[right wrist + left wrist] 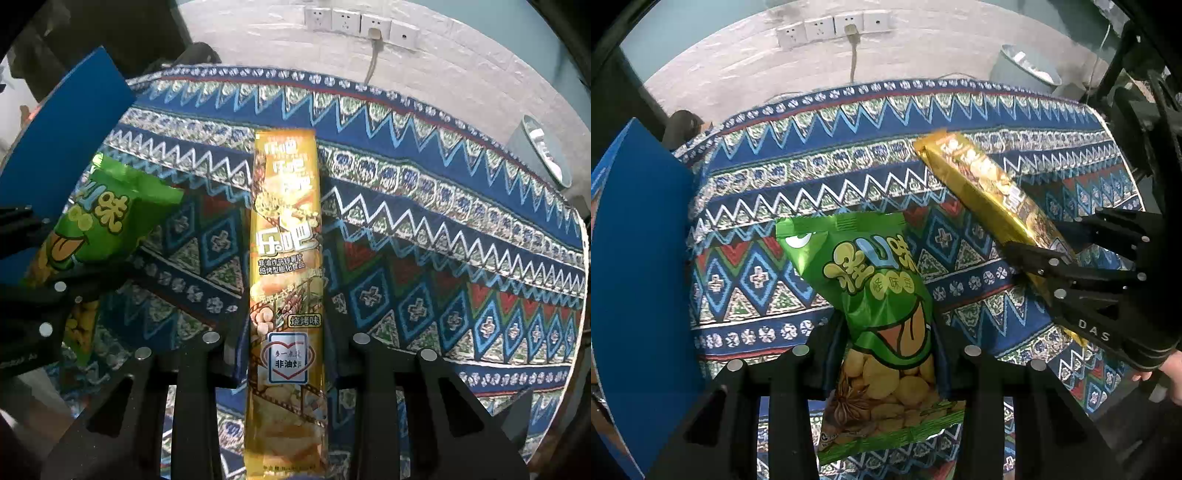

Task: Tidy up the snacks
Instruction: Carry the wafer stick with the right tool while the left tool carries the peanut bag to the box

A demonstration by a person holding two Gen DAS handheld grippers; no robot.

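"DAS" on right tongs (pixel 1034 254), "乐吧", "烧烤味", "非油炸" on gold packet (pixel 286 258)

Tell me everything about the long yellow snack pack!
The long yellow snack pack is a slim, shiny golden foil sleeve with white Chinese lettering, pictures of crisps, and a blue-and-white heart badge near its lower end. It looks sealed and full. The right claw grips its lower part, one finger on each side. It points away over the patterned tablecloth, beside the green bean bag.

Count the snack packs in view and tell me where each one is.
2. The green bean bag is gripped in the left gripper; the long gold chip pack is in the right gripper. Others may be hidden.
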